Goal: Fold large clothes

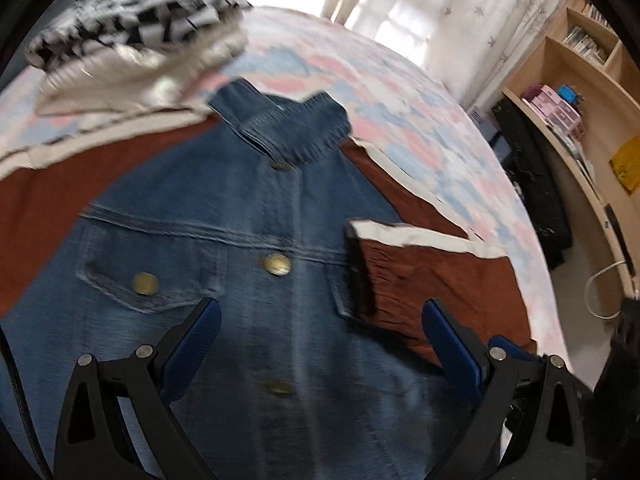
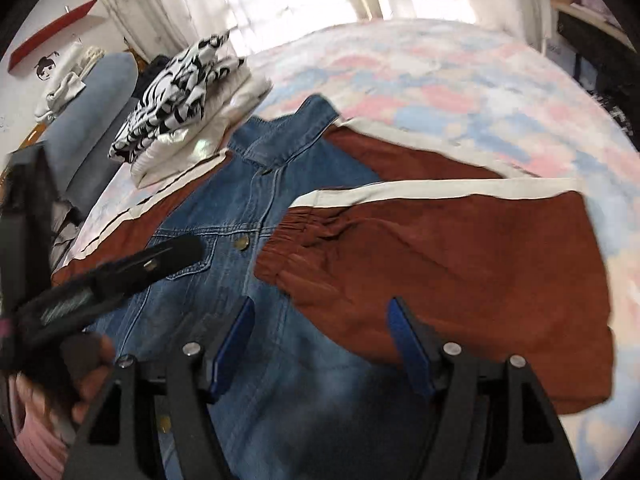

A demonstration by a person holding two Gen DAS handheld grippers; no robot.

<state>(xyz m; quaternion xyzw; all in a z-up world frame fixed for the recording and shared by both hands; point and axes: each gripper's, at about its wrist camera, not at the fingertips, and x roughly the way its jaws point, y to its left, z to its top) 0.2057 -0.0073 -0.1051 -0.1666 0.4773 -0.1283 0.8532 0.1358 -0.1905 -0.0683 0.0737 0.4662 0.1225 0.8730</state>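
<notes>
A jacket with a blue denim front (image 1: 224, 216) (image 2: 224, 216) and rust-brown sleeves with cream stripes lies flat, collar away from me, on the bed. One sleeve (image 1: 432, 280) (image 2: 440, 248) is folded in across the front, its gathered cuff near the buttons. The other sleeve (image 1: 44, 200) (image 2: 132, 224) is spread out to the left. My left gripper (image 1: 320, 324) hovers open over the lower front, nothing between its blue pads. My right gripper (image 2: 320, 316) is open above the edge of the folded sleeve and grips nothing. The left gripper (image 2: 172, 256) also shows at the left of the right wrist view, held in a hand.
A pile of folded clothes, black-and-white patterned (image 1: 132, 28) (image 2: 176, 96) on cream, sits past the collar. The bed's pink-and-blue sheet (image 1: 392, 112) (image 2: 460, 92) spreads to the right. A grey-blue bolster (image 2: 96, 120) lies at the left. Wooden shelves (image 1: 568, 92) stand beside the bed.
</notes>
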